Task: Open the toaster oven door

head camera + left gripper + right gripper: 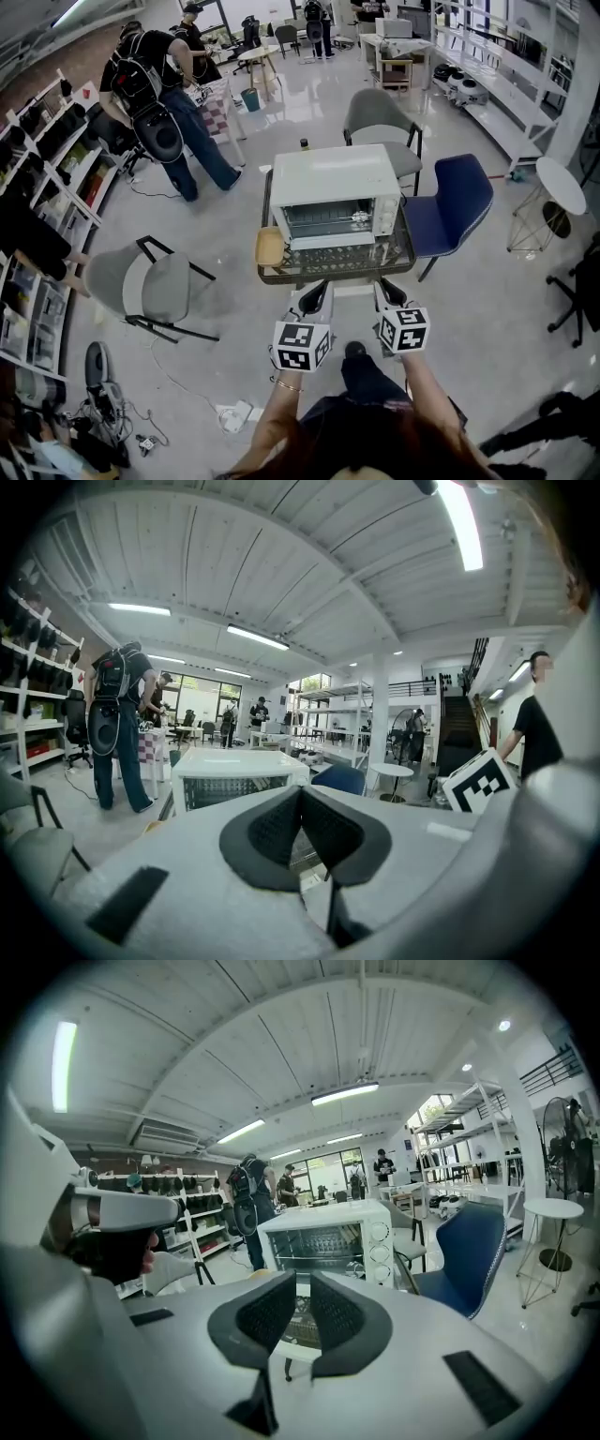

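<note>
A white toaster oven [336, 183] stands on a small glass-topped table [405, 255], its glass door [326, 223] shut and facing me, with knobs at its right side. Both grippers hang in front of the table's near edge, apart from the oven. My left gripper [319, 289] has its pads together and holds nothing. My right gripper [382, 287] shows a narrow gap between its pads, with nothing in it. The left gripper view has the oven [239, 775] beyond the left gripper [300, 794]. The oven [328, 1239] also sits straight ahead of the right gripper [302, 1288] in the right gripper view.
A tan tray [269, 246] lies on the table left of the oven. A blue chair [457, 202] stands to the right, one grey chair [380, 122] behind, another [141, 286] at the left. People [159, 103] stand at the back left. Shelves line the left wall.
</note>
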A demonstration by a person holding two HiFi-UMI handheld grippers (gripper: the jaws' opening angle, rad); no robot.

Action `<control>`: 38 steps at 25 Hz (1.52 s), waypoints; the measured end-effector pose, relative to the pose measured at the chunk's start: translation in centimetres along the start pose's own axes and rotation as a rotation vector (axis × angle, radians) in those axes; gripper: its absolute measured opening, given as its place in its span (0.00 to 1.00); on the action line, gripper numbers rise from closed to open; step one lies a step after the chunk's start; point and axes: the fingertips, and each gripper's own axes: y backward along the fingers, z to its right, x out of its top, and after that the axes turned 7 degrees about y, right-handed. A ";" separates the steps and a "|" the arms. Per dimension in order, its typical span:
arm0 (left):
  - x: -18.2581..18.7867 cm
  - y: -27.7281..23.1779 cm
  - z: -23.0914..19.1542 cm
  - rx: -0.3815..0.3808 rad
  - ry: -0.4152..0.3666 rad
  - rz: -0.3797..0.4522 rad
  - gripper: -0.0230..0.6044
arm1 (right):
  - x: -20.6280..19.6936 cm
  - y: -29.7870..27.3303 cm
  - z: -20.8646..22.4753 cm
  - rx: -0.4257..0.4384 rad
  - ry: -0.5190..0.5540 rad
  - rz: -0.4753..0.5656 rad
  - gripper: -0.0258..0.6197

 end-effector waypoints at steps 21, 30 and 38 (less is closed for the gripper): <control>2.6 -1.3 -1.8 0.007 -0.013 0.026 0.06 | 5.9 -0.4 -0.2 -0.008 0.082 0.103 0.04; 3.3 -2.2 -2.6 0.010 -0.018 0.031 0.06 | 8.0 -0.9 -0.3 -0.005 0.109 0.143 0.04; 4.8 -3.3 -3.2 0.007 -0.035 0.036 0.06 | 9.7 -1.2 0.1 -0.006 0.113 0.181 0.04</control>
